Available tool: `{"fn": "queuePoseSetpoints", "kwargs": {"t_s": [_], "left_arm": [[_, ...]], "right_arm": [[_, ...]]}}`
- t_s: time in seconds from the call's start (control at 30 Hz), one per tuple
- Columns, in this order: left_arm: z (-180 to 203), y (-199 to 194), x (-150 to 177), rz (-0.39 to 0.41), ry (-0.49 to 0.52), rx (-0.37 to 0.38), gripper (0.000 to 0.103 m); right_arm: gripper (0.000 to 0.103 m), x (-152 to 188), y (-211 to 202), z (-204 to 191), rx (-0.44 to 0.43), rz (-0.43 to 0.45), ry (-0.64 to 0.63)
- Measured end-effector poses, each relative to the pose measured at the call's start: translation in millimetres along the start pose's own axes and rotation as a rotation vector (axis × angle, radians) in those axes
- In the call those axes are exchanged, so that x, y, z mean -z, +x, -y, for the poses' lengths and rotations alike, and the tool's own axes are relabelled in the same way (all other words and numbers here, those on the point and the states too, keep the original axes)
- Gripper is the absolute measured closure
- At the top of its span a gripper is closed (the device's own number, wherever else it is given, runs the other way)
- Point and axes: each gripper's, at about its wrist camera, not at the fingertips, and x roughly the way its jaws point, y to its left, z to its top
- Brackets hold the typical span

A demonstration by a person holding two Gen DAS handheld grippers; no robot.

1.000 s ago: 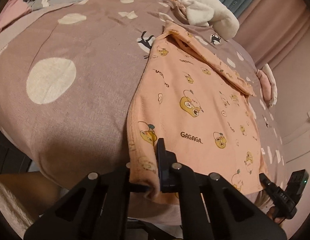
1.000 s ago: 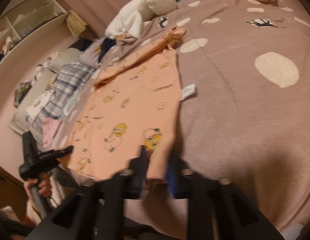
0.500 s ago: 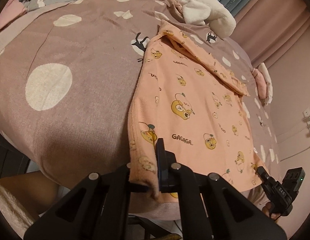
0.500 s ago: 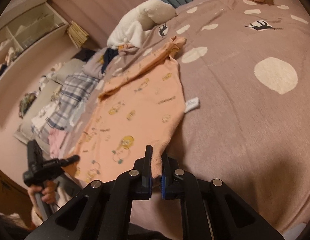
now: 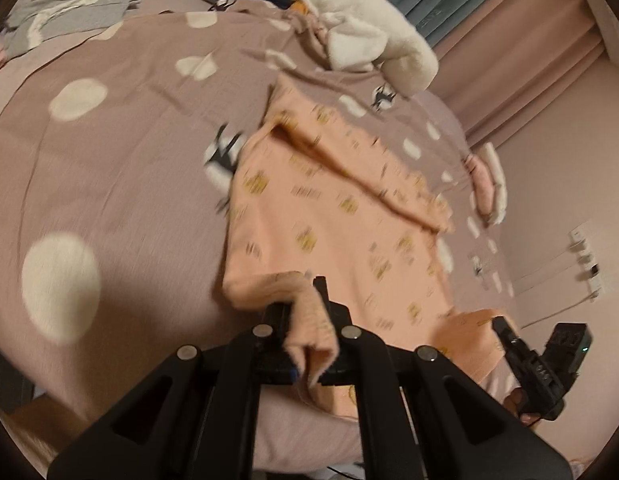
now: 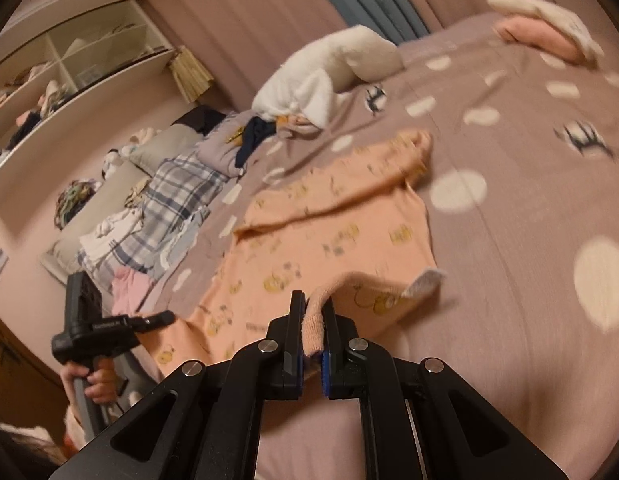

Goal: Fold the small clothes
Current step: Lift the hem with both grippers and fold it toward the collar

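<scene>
Lifting now, both of my tools have raised the near hem of the peach shirt (image 5: 341,216) off the bed (image 5: 121,168), where a second ago it lay flat along the edge. My left tool (image 5: 309,320) is clenched on the hem's left corner, which bunches up between its jaws. My right tool (image 6: 312,320) is clenched on the right corner, next to the white label (image 6: 423,282). The rest of the shirt lies spread on the spotted cover, collar end pointing toward the white blanket (image 5: 361,36). With the hem up and both corners gripped, I judge the fold toward the collar has begun.
</scene>
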Motion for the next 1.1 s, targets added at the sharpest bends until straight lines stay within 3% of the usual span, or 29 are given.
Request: {"fn": "queuePoseSetpoints", "kwargs": {"t_s": [0.13, 0.33, 0.8, 0.93, 1.1], "left_arm": [[7.4, 8.0, -34.0, 0.041, 0.02, -0.012, 0.1], [13.2, 20.9, -78.9, 0.095, 0.02, 0.061, 0.1], [-5.4, 111.8, -185.6, 0.114, -0.132, 0.037, 0.1], [-13.6, 132.0, -196.3, 0.11, -0.154, 0.032, 0.1], [-26.4, 147.9, -195.5, 0.086, -0.15, 0.001, 0.1]], "right_arm": [[0.095, -26.9, 14.2, 2.2, -0.007, -0.001, -0.009], [0.094, -64.2, 41.6, 8.9, 0.058, -0.006, -0.021], [0.095, -143.5, 113.8, 27.5, 0.181, -0.041, -0.067], [0.095, -145.0, 140.9, 26.8, 0.246, -0.09, -0.15], [0.095, -142.4, 150.7, 49.4, 0.222, -0.101, -0.091]]}}
